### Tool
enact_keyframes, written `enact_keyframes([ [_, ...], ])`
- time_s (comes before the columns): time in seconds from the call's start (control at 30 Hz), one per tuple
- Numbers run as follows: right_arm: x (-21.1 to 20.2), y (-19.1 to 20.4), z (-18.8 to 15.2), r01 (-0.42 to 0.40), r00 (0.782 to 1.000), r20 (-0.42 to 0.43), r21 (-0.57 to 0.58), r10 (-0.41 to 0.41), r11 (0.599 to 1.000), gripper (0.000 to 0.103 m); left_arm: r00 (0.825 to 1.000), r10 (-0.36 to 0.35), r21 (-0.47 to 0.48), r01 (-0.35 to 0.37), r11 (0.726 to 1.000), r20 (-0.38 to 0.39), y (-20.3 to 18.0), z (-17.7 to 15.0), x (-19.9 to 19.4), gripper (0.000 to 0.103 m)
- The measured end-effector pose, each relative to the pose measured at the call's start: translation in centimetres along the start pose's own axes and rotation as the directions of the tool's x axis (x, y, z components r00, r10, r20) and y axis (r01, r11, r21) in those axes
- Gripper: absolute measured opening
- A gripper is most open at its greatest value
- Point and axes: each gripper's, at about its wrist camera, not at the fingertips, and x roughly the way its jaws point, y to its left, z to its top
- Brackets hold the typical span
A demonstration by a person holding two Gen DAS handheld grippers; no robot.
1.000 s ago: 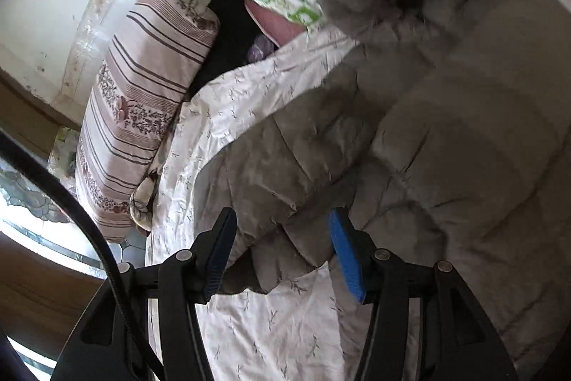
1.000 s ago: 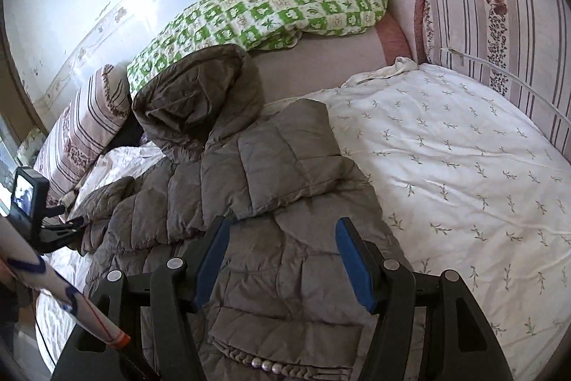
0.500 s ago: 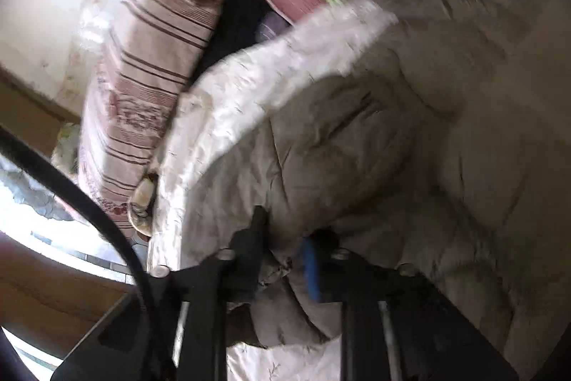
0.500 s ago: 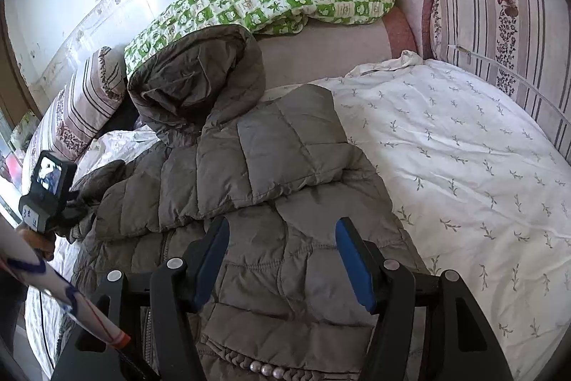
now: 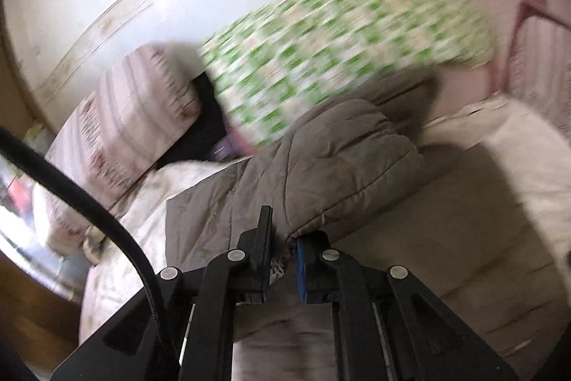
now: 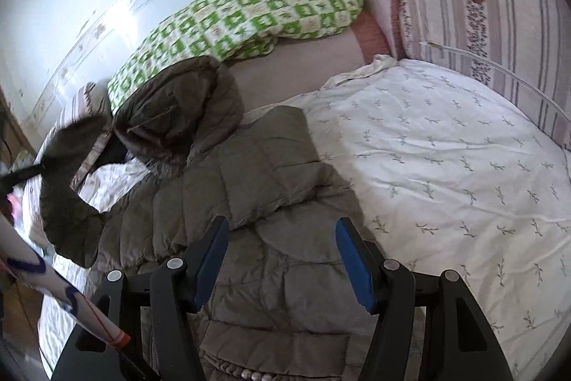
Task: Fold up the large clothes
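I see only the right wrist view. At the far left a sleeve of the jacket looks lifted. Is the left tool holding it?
Observer: Yes. The left tool is shut on the sleeve, pinching its end.
Operator: And what does my view lack about the left side of the bed?
Observer: A striped pillow lies there, with a dark gap between it and the green checked quilt.
Operator: Is the left view sharp?
Observer: No, its background is blurred; only the sleeve and tool are clear.
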Motion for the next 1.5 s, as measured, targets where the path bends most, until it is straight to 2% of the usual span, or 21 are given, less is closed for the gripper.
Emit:
enact_keyframes([
  [0.17, -0.5, -1.2, 0.5, 0.017, 1.0, 0.014, 0.041, -0.018, 0.999, 0.067, 0.987, -0.158, 0.004, 0.158, 0.987, 0.018, -8.2, 2.7, -2.1, 0.012],
  [0.27, -0.6, -1.9, 0.7, 0.035, 0.999, 0.021, 0.065, -0.036, 0.997, 0.067, 0.975, -0.22, 0.0, 0.22, 0.975, -0.023, -12.9, 2.3, -0.4, 0.012],
  [0.33, -0.5, -2.4, 0.7, 0.044, 0.999, 0.015, 0.079, -0.046, 0.996, 0.067, 0.971, -0.233, -0.011, 0.232, 0.973, -0.059, -15.4, 1.4, 1.6, 0.012],
  [0.4, -0.2, -2.6, 0.8, 0.065, 0.998, 0.018, 0.077, -0.066, 0.995, 0.067, 0.959, -0.261, -0.041, 0.258, 0.965, -0.112, -17.6, -0.2, 4.0, 0.014],
  [0.47, 0.1, -2.6, 0.8, 0.081, 0.997, 0.014, 0.077, -0.082, 0.994, 0.067, 0.944, -0.281, -0.058, 0.275, 0.96, -0.175, -19.3, -1.8, 6.4, 0.027],
  [0.57, 0.8, -2.8, 0.8, 0.095, 0.995, -0.002, 0.076, -0.095, 0.993, 0.067, 0.921, -0.318, -0.106, 0.301, 0.948, -0.225, -19.8, -3.6, 7.9, 0.035],
  [0.63, 1.0, -2.9, 0.8, 0.096, 0.995, -0.006, 0.077, -0.096, 0.992, 0.067, 0.909, -0.364, -0.125, 0.344, 0.93, -0.204, -19.0, -4.4, 6.8, 0.036],
  [0.7, 1.0, -3.0, 0.9, 0.096, 0.995, -0.004, 0.081, -0.096, 0.992, 0.067, 0.902, -0.4, -0.131, 0.382, 0.915, -0.161, -17.5, -4.6, 5.4, 0.042],
  [0.77, 0.8, -2.8, 1.0, 0.089, 0.996, 0.001, 0.076, -0.089, 0.993, 0.067, 0.913, -0.397, -0.146, 0.382, 0.913, -0.093, -14.2, -5.0, 3.6, 0.049],
  [0.9, 0.4, -1.6, 1.0, 0.048, 0.999, 0.018, 0.034, -0.048, 0.998, 0.064, 0.945, -0.327, -0.191, 0.316, 0.929, -0.026, -7.7, -5.5, 3.1, 0.05],
  [0.93, 0.5, -1.0, 1.0, 0.027, 1.0, 0.014, 0.021, -0.028, 0.999, 0.064, 0.959, -0.282, -0.215, 0.269, 0.939, -0.032, -5.4, -6.0, 3.8, 0.05],
  [1.03, 1.4, 1.6, 1.4, -0.054, 0.998, -0.036, -0.041, 0.053, 0.998, 0.064, 0.969, -0.227, -0.283, 0.193, 0.939, -0.093, -1.1, -7.8, 6.6, 0.05],
  [1.07, 1.9, 2.8, 1.7, -0.058, 0.997, -0.05, -0.073, 0.054, 0.996, 0.064, 0.969, -0.208, -0.308, 0.159, 0.938, -0.133, 0.3, -8.8, 8.0, 0.05],
  [1.13, 2.9, 4.8, 2.4, -0.069, 0.996, -0.072, -0.127, 0.06, 0.989, 0.064, 0.967, -0.193, -0.354, 0.125, 0.927, -0.164, 2.1, -10.5, 9.7, 0.05],
  [1.2, 4.5, 7.4, 3.5, -0.049, 0.997, -0.065, -0.208, 0.036, 0.977, 0.064, 0.96, -0.209, -0.401, 0.12, 0.908, -0.187, 3.1, -11.8, 11.1, 0.05],
  [1.27, 7.1, 9.1, 4.2, -0.065, 0.994, -0.097, -0.248, 0.042, 0.967, 0.064, 0.954, -0.223, -0.444, 0.115, 0.889, -0.2, 3.9, -13.4, 12.5, 0.05],
  [1.33, 10.4, 9.4, 4.3, -0.021, 0.99, -0.138, -0.266, -0.017, 0.964, 0.062, 0.951, -0.235, -0.459, 0.12, 0.88, -0.202, 4.1, -14.3, 13.0, 0.052],
  [1.4, 14.1, 8.8, 3.8, 0.037, 0.975, -0.203, -0.269, -0.095, 0.962, 0.062, 0.947, -0.239, -0.465, 0.116, 0.877, -0.213, 4.5, -15.2, 13.1, 0.056],
  [1.43, 16.7, 8.1, 3.1, 0.058, 0.953, -0.271, -0.273, -0.135, 0.96, 0.062, 0.943, -0.239, -0.47, 0.107, 0.876, -0.231, 4.4, -15.5, 13.7, 0.058],
  [1.47, 18.3, 7.4, 2.5, 0.047, 0.937, -0.323, -0.253, -0.13, 0.966, 0.063, 0.941, -0.236, -0.464, 0.101, 0.88, -0.241, 4.1, -15.6, 14.0, 0.059],
  [1.5, 19.2, 6.5, 2.0, 0.034, 0.933, -0.342, -0.222, -0.111, 0.974, 0.064, 0.941, -0.23, -0.459, 0.095, 0.883, -0.247, 4.0, -15.5, 14.3, 0.059],
])
